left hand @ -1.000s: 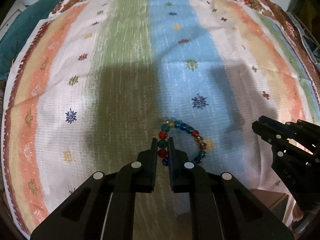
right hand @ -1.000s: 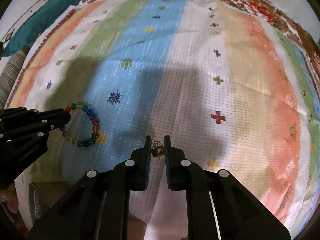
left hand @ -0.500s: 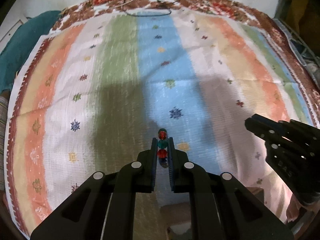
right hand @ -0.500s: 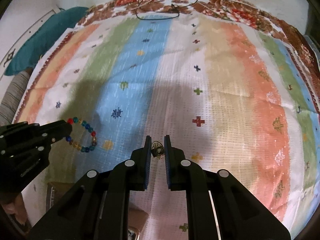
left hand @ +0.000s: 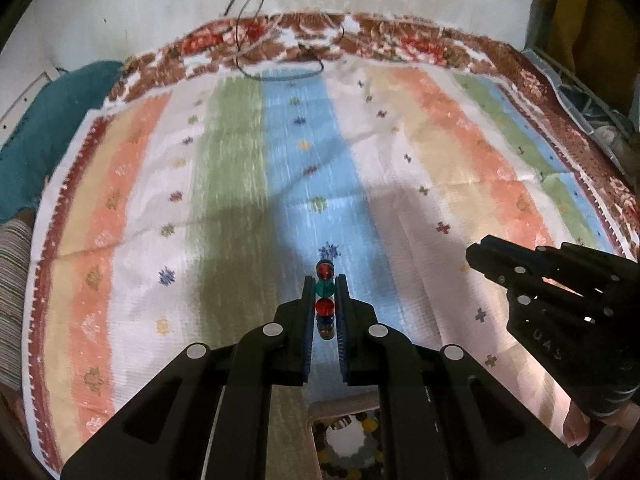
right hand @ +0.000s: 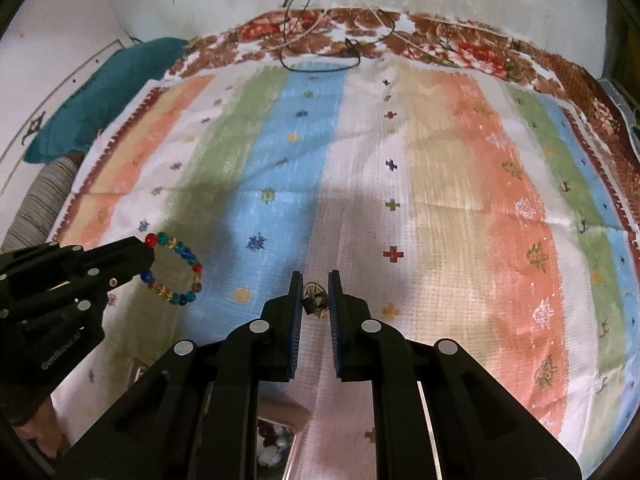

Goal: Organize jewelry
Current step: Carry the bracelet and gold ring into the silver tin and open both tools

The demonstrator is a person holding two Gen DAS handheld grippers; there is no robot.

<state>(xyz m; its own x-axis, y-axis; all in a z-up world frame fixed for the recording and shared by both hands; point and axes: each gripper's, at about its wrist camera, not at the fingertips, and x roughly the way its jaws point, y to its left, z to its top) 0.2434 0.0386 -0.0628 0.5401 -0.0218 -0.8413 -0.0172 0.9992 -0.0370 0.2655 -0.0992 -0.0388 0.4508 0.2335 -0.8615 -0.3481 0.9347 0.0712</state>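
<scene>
Glass-like coloured beads of the bracelet are pinched in the left claw above the striped cloth, the right claw pinching a small ornament; thin grips may let either slip and drop.

Both grippers have lifted off the striped cloth, the left gripper raising the beaded bracelet clear, and a box has appeared at 6 o'clock.
</scene>
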